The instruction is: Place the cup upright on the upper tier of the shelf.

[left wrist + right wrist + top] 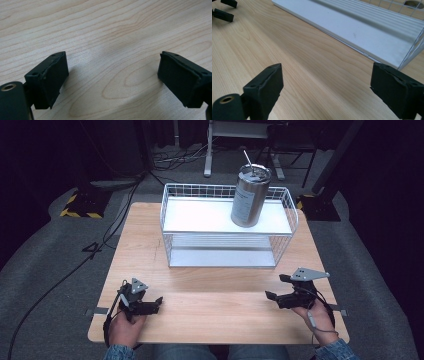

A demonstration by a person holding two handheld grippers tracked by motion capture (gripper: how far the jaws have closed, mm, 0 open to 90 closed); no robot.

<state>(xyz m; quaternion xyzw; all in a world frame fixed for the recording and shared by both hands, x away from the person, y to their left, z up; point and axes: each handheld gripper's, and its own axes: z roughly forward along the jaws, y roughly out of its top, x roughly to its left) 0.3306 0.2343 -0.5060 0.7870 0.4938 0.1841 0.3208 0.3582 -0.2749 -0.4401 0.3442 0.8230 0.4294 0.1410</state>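
Two grippers are resting low on the wooden table (150, 250) as we are looking from the high view: the left gripper (159, 301) and right gripper (277, 287), both near the white wire rack (172, 252), its steel tumbler (250, 195) on top. The left gripper view is showing us wide, empty jaws. The right gripper view is showing wide jaws too, empty, just before the rack.
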